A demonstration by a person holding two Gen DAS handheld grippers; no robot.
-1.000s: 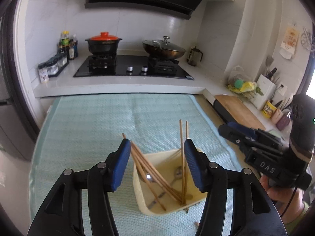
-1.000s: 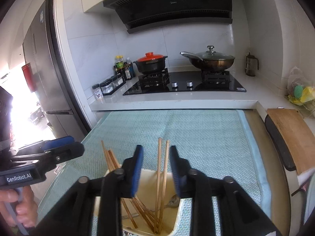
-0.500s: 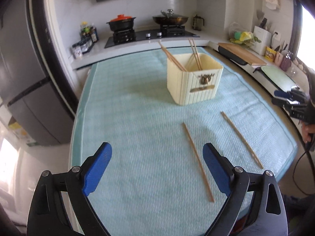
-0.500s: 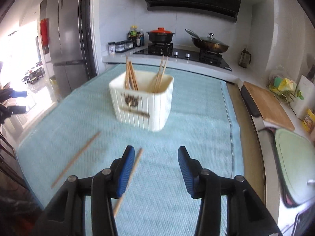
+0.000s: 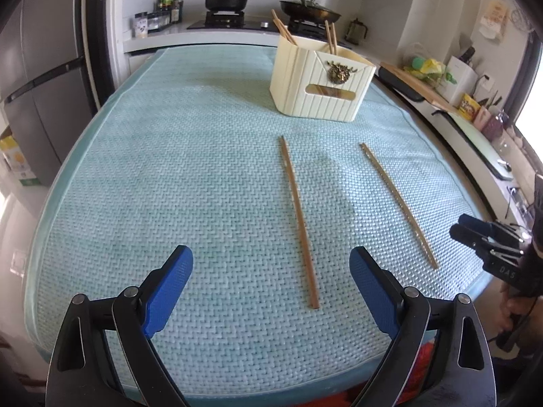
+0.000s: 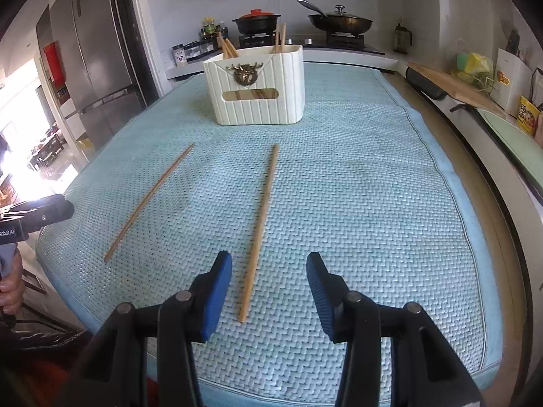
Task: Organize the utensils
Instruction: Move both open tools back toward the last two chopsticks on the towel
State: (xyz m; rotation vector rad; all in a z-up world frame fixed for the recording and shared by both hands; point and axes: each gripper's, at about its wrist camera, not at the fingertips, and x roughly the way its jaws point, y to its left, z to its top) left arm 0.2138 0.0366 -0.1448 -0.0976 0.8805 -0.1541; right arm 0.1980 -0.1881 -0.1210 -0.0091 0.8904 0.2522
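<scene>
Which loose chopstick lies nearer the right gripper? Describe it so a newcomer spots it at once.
On the pale blue mat, in front of the cream utensil box, lie two loose chopsticks. It is the one whose near end lies between the right gripper's blue pads; the other chopstick lies apart, further left.

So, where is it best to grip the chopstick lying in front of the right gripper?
Probably near its close end, from above. The chopstick lies flat on the mat, pointing toward the holder, so the right gripper, already open, can straddle its thin width.
</scene>
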